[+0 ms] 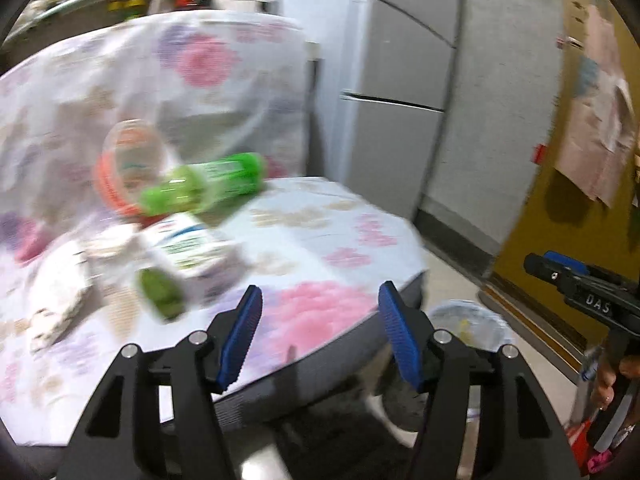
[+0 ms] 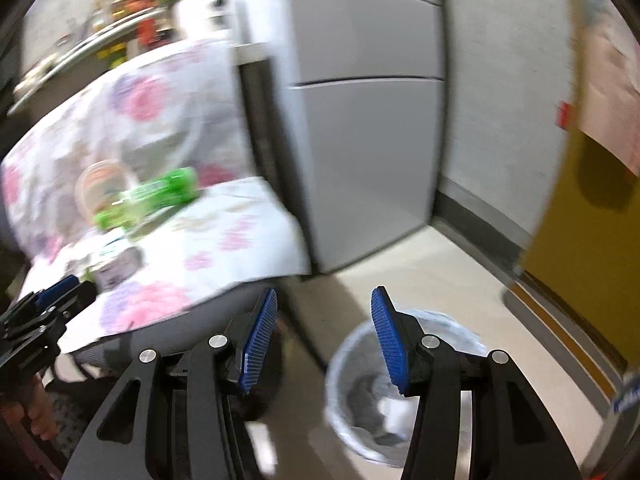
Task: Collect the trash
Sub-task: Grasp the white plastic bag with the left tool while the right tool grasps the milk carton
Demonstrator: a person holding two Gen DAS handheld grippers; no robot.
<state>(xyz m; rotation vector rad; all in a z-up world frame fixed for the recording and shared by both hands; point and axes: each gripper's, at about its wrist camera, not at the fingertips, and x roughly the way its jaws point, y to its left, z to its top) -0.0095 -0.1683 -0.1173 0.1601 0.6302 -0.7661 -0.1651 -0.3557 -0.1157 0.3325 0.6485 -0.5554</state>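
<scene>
On chair seat, back-left corner: green bottle, carton, cup heaped. Left gripper spread, empty, at front edge. Right gripper spread, empty, above bin.

a green bottle lies on a white cloth patterned with pink and purple flowers.

A grey fridge stands beside the flowered cloth (yellow door right).
</scene>
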